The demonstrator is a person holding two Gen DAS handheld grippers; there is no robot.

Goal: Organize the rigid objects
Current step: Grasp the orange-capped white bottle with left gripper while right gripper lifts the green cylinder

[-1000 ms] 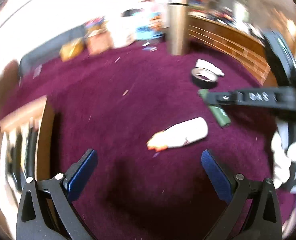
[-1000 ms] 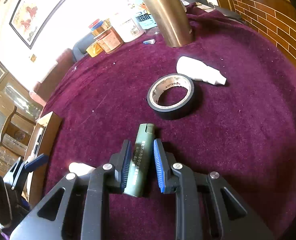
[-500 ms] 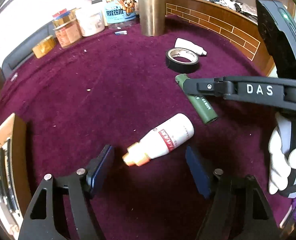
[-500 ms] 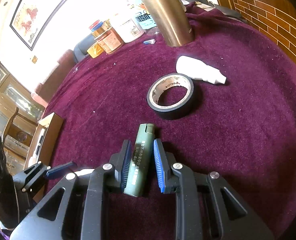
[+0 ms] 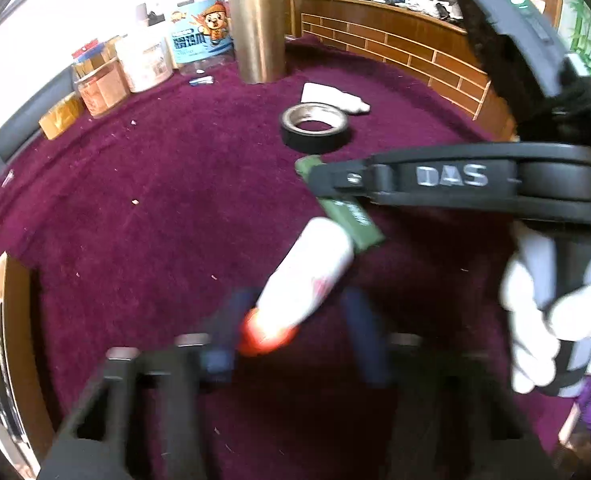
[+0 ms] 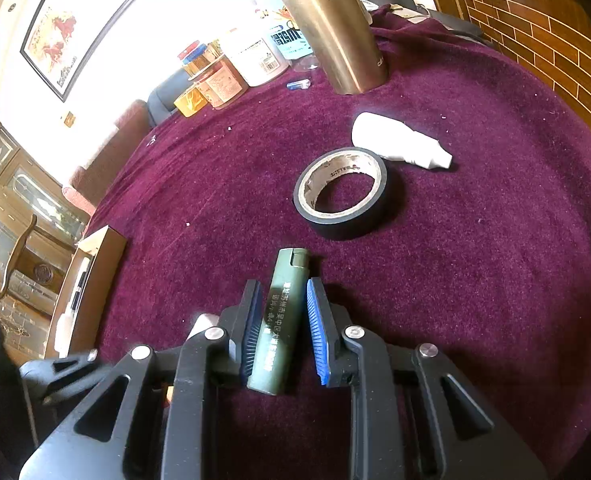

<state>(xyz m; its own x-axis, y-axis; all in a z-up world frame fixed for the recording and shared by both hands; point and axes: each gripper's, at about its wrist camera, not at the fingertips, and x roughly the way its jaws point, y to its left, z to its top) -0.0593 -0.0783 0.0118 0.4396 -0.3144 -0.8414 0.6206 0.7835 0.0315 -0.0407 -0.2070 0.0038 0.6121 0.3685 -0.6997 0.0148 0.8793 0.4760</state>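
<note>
A white bottle with an orange cap (image 5: 307, 268) lies on the purple cloth (image 5: 155, 220), cap toward me. It sits between the blurred blue pads (image 5: 231, 320) of my left gripper (image 5: 297, 298), whose jaws are closing; a thin gap still shows at the right pad. My right gripper (image 6: 283, 288) is shut on a green lighter (image 6: 281, 316), which rests on the cloth. In the left wrist view the same gripper (image 5: 315, 176) crosses over the lighter (image 5: 353, 222), with a white-gloved hand (image 5: 543, 320) on its handle.
A black tape roll (image 6: 347, 228) and a small white bottle (image 6: 395, 140) lie beyond the lighter. A tall metal flask (image 5: 257, 28) and several jars (image 5: 103, 84) stand at the back. An open wooden box (image 6: 95, 272) sits at the left edge, with a brick-patterned rail (image 5: 395, 52) on the right.
My left gripper has moved forward and down around the white bottle, and its jaws have narrowed from wide open to close on either side of it. The right gripper and lighter have kept still.
</note>
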